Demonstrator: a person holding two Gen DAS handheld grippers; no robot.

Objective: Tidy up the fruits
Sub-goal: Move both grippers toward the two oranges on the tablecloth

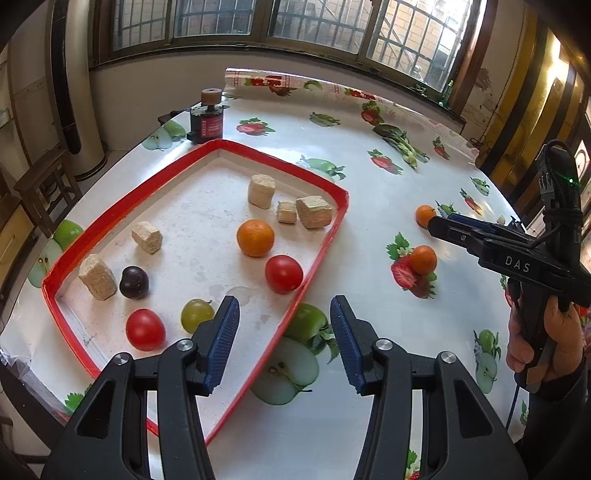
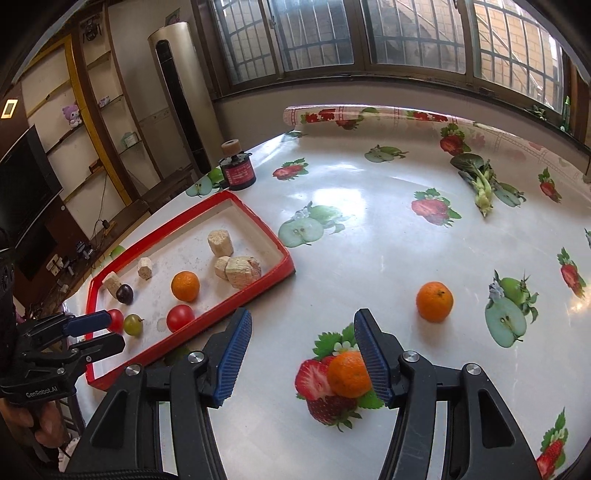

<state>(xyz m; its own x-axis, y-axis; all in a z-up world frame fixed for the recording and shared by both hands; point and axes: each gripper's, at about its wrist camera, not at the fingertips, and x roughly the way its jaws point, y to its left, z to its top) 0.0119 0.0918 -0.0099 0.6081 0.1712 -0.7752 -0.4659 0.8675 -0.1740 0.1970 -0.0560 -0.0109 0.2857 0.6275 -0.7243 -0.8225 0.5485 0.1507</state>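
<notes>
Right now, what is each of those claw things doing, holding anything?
Left gripper: open, holding nothing, above the red tray's edge.
Right gripper: open, holding nothing.

Daylight pours in through the barred windows [image 1: 280,22] at the back, leaving both views bright and evenly lit. The glossy tablecloth [image 2: 369,236] throws a broad white glare patch in the right wrist view. Shadows under the fruit are faint and soft. Focus is sharp throughout, without motion blur. Fisheye distortion bends the window frames and bench edges, and the corners fall to black.
</notes>
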